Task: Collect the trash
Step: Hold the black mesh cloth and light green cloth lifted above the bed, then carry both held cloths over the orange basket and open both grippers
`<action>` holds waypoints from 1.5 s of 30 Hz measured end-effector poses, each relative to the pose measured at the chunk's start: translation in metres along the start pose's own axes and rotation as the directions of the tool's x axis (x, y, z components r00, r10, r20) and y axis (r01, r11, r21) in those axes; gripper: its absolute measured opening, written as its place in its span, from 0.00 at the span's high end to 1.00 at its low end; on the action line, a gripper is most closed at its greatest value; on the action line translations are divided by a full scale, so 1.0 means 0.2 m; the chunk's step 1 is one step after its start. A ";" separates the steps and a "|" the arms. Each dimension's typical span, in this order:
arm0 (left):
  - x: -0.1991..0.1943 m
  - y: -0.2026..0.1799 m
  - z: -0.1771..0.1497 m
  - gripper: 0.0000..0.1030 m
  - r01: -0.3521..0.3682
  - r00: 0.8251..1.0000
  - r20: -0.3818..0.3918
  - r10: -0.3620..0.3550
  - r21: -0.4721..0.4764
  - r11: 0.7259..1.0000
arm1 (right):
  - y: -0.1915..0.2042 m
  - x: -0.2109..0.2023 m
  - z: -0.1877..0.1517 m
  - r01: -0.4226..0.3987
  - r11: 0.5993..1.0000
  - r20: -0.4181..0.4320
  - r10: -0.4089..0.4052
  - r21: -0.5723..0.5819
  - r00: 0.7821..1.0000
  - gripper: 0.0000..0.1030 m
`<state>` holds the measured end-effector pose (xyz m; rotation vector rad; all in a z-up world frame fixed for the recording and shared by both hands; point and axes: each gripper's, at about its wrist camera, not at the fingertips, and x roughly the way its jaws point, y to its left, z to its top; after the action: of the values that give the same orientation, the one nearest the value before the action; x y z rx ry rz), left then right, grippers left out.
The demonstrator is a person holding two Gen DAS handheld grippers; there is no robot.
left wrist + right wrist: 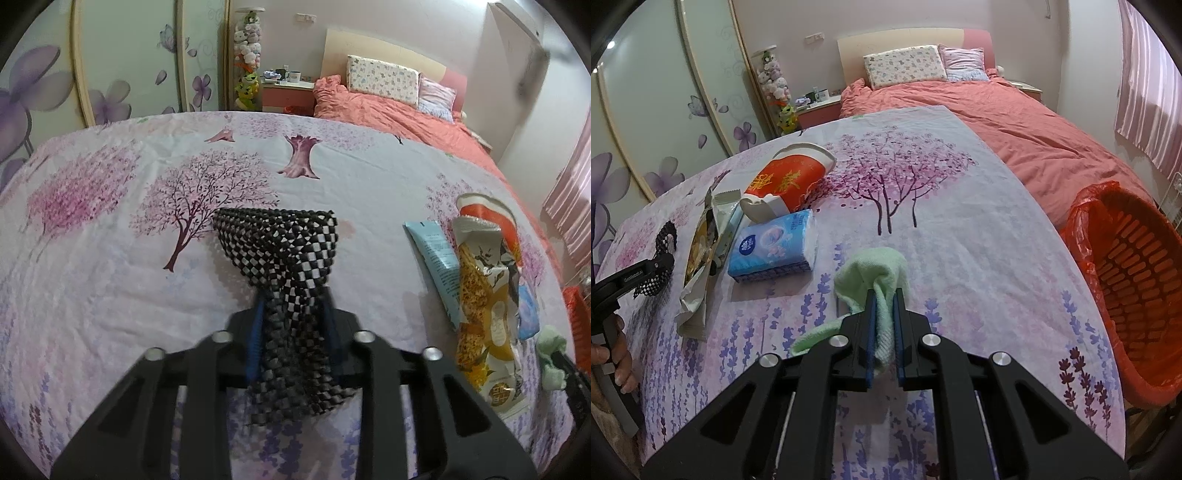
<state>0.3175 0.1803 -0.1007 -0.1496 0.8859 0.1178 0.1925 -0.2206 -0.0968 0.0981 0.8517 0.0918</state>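
Left gripper (pixel 293 295): we saw it clamped on a black mesh mat (pixel 291 258); the mat bunched between the blue pads, fanned out past the tips, its loose end hanging under the jaws.
Left gripper, from right wrist view: at 9 o'clock, white lettering on the arm too blurred for us to read; a hand (pixel 613 354) gripped its handle.
Right gripper (pixel 884 299): we saw it pinching a pale green cloth (pixel 875 273); jaws narrow, cloth puffed out ahead of the tips.
Snack wrapper (pixel 480 314): yellow and white, crumpled, at 3 o'clock in the left view; a round seal mark near its lower end, characters not legible to us.
Blue tube (pixel 437 258): lay just left of the wrapper, touching it; small print unreadable.
Paper cup (pixel 790 181): red and white, on its side at 11 o'clock in the right view; gold characters on the red band that we could not make out.
Tissue pack (pixel 775 247): blue, just below the cup; a heart logo and print too small to read.
Trash basket (pixel 1134 280): orange-red, lined with a red bag (pixel 1082 206), at 3 o'clock beside the table edge.
Tablecloth (pixel 960 221): pink tree print, lavender sprigs; all the trash items lay on it.
Bed (pixel 1015 129): coral duvet, at 1 o'clock behind the table.
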 end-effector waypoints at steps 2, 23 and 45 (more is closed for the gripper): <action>0.00 -0.03 0.00 0.87 -0.013 1.000 0.000 0.013 0.035 0.999 | 0.01 -0.01 0.00 0.002 1.000 0.013 -0.002 -0.016 1.000 0.94; -0.67 -0.48 0.01 0.89 0.215 0.949 0.182 -0.256 0.215 0.953 | -0.20 -0.62 0.12 0.004 0.998 0.323 -0.022 0.056 0.946 0.94; -0.83 -1.53 -0.23 0.88 0.517 0.801 0.031 -0.597 0.466 0.718 | -0.81 -0.80 0.07 0.141 0.948 0.399 -0.252 0.287 0.882 0.94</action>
<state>0.2288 -0.1351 0.0247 0.0201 0.6309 -0.6372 0.1059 -0.4015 0.0114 0.2585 0.4188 -0.2274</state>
